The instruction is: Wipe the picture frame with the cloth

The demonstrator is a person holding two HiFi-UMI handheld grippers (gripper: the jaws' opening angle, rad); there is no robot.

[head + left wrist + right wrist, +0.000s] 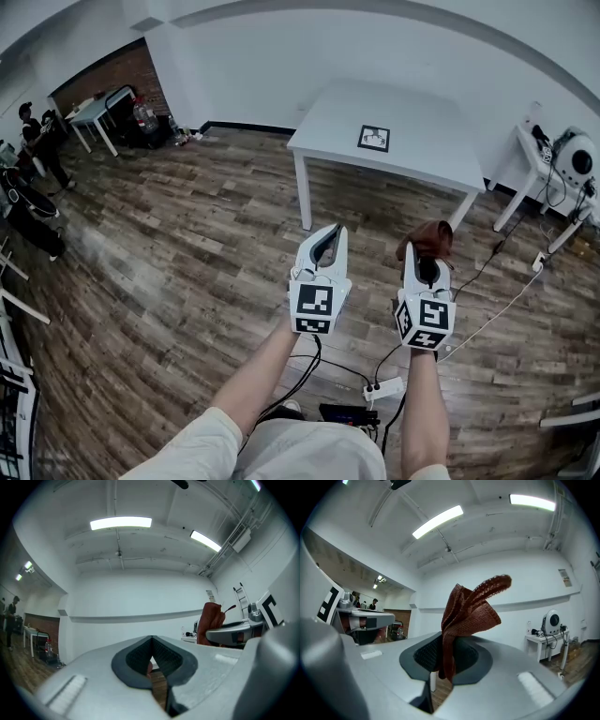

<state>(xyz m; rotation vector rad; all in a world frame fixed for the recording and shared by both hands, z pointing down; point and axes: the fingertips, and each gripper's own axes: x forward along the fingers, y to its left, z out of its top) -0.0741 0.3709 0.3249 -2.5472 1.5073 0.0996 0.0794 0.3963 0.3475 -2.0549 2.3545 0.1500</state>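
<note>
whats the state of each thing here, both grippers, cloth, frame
left gripper: shut, nothing between its jaws
right gripper: shut on the cloth
rust-brown knitted cloth: bunched, pinched at its lower end, standing up above the jaws
small black picture frame: lying flat on the white rectangular table, untouched, far from both grippers

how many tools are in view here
2. The left tool is on the left in the head view, with its jaws together and nothing between them. The right tool is beside it, shut on the brown cloth. No others show.
</note>
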